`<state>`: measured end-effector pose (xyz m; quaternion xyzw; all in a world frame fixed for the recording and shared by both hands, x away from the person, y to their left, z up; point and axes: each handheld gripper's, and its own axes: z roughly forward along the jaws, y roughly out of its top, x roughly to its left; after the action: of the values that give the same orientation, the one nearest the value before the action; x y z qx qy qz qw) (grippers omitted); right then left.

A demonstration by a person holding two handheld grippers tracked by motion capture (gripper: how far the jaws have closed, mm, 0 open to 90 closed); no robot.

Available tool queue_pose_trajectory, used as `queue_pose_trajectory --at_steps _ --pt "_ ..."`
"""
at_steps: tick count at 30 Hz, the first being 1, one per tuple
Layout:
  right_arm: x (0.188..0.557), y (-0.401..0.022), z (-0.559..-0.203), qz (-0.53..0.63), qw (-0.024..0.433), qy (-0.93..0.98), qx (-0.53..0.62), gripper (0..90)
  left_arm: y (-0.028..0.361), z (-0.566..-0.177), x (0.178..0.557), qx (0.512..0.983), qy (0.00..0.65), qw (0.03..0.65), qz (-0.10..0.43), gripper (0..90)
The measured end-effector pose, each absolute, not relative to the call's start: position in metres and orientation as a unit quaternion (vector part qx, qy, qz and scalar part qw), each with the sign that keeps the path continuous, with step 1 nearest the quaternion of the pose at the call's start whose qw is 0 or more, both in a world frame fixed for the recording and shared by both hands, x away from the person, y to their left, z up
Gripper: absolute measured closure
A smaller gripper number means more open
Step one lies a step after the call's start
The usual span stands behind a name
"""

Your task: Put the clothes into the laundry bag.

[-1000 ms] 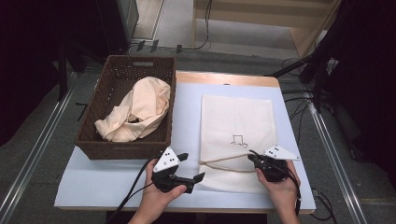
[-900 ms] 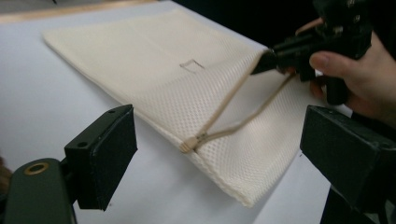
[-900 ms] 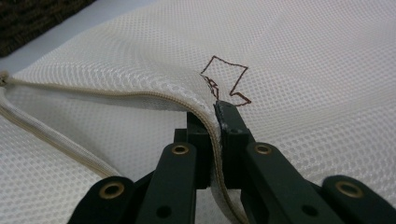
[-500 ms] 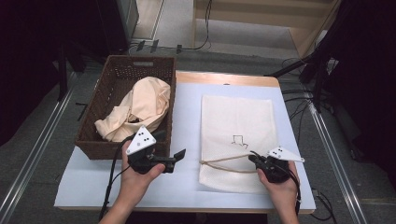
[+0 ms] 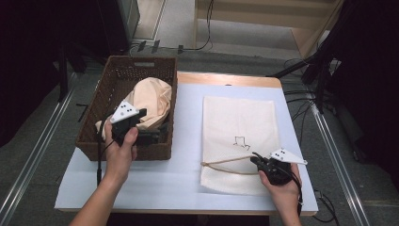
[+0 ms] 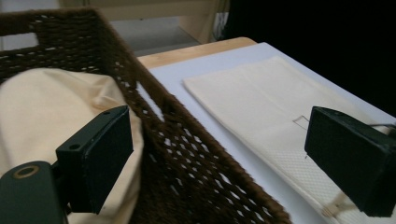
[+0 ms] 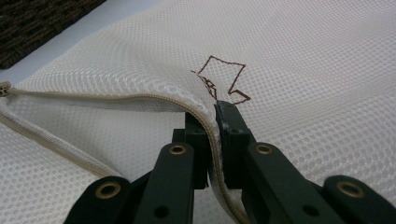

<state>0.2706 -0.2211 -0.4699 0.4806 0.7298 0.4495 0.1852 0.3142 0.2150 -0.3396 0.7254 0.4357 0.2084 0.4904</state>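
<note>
Wicker basket (image 5: 94, 136) sits at 9 o'clock on the table, cloth (image 5: 153, 96) inside. Mesh bag (image 5: 240, 117) lies at 3, right gripper (image 5: 256, 160) pinching its zipper edge. Left gripper (image 5: 157, 136) hangs spread over the basket.

- A white sheet (image 5: 155, 183) covers most of the counter (image 5: 221, 78), whose bare wooden edge shows along the far side.
- Grey floor (image 5: 42, 155) surrounds the counter, with a metal rail (image 5: 28, 172) running along the left and another rail (image 5: 336, 162) along the right.
- Black cables (image 5: 301, 101) lie on the floor to the right of the counter; more trail behind its far edge.
- A light wooden piece of furniture (image 5: 263, 19) stands beyond the counter, at the top of the high view.
- Dark equipment fills the far left and far right.
</note>
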Motion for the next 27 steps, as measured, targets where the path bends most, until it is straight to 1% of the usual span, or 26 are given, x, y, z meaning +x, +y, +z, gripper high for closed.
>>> queue_pose_trajectory --at_steps 8,12,18,19,21,24,27 --pt "0.271 -0.222 -0.471 0.452 0.181 0.729 0.482 84.8 0.234 -0.332 0.346 0.708 0.464 0.481 0.23 7.9" --pt "0.271 -0.222 -0.471 0.452 0.181 0.729 0.481 84.7 0.237 -0.332 0.361 0.712 0.466 0.471 0.232 2.4" --pt "0.271 -0.222 -0.47 0.453 0.183 0.728 0.48 84.6 0.248 -0.341 0.389 0.702 0.499 0.45 0.236 2.1" --pt "0.271 -0.222 -0.47 0.453 0.183 0.728 0.481 84.6 0.248 -0.341 0.389 0.702 0.499 0.45 0.236 2.1" --pt "0.27 -0.222 -0.47 0.454 0.181 0.728 0.481 84.6 0.256 -0.346 0.401 0.695 0.519 0.444 0.226 2.1" --pt "0.27 -0.223 -0.47 0.456 0.181 0.727 0.481 84.6 0.267 -0.352 0.414 0.673 0.549 0.455 0.194 2.2" --pt "0.271 -0.223 -0.47 0.457 0.18 0.726 0.481 84.5 0.273 -0.361 0.428 0.671 0.567 0.442 0.18 2.2"
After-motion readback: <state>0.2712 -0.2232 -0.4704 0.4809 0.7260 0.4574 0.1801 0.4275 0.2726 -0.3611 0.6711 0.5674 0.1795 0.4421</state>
